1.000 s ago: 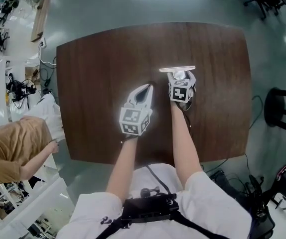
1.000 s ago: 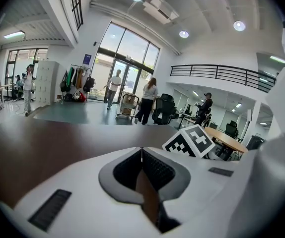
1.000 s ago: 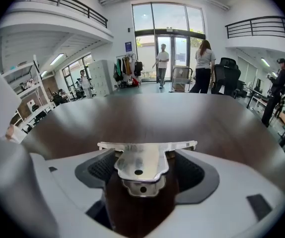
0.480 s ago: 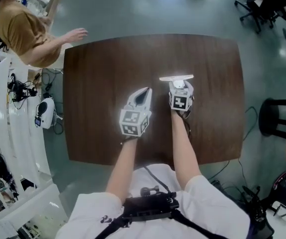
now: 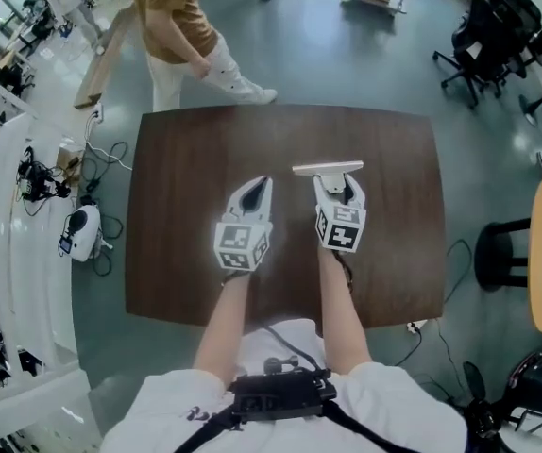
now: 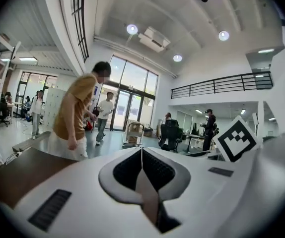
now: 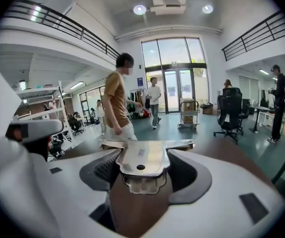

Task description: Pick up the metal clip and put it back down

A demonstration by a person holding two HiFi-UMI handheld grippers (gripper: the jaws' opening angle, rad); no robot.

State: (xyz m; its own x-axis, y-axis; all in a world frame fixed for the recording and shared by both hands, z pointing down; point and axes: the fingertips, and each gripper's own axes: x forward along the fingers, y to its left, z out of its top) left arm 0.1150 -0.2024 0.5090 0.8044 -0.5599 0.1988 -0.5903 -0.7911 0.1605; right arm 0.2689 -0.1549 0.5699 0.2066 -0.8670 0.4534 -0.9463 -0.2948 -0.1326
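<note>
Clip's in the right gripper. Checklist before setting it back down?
1. Grip: right gripper jaws have just been closing and are clamped on the metal clip: ok.
2. Clip attitude: its wide bar sits roughly level: ok.
3. Drop spot: table wood around the clip is bare: ok.
4. Left gripper: shut, empty, beside the clip and apart from it: ok.
5. Person in tan shirt: beyond the table's far edge, apart from both grippers: ok.
6. Height above table: cannot tell.
</note>
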